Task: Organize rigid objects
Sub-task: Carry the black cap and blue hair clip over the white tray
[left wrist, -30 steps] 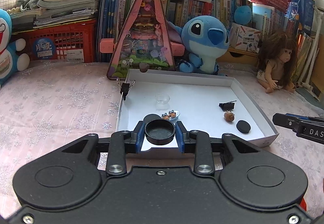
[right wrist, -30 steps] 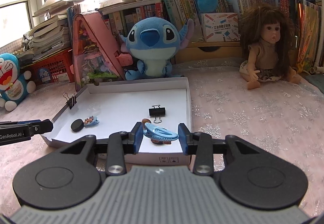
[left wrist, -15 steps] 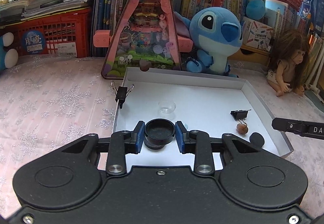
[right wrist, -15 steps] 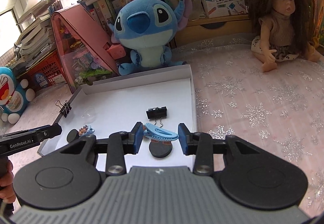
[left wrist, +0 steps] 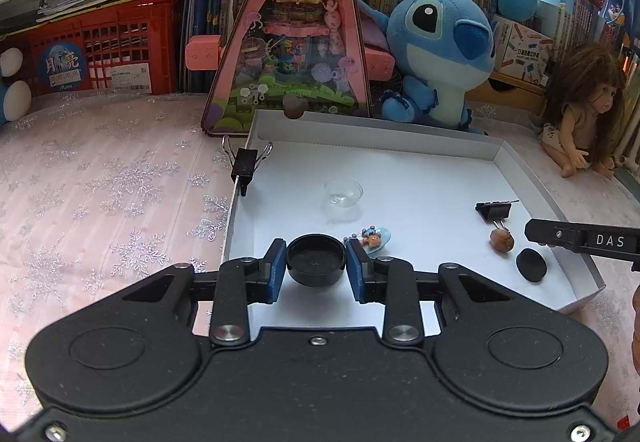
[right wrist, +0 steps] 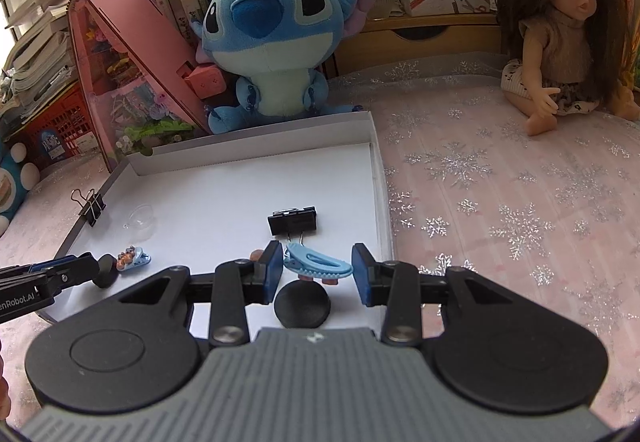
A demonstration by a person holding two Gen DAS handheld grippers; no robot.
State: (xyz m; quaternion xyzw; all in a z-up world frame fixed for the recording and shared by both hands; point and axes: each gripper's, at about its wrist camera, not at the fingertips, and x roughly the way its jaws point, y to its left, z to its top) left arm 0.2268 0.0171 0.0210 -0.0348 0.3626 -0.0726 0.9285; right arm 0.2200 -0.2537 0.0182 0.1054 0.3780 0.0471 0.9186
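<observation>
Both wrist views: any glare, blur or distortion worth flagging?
Left wrist: sharp centre, fisheye bends the white tray rim; the clear dome is low-contrast against it. Right wrist: window blows out top-left; the blue clip between the fingers is sharp; the doll stretches at the edge.
</observation>
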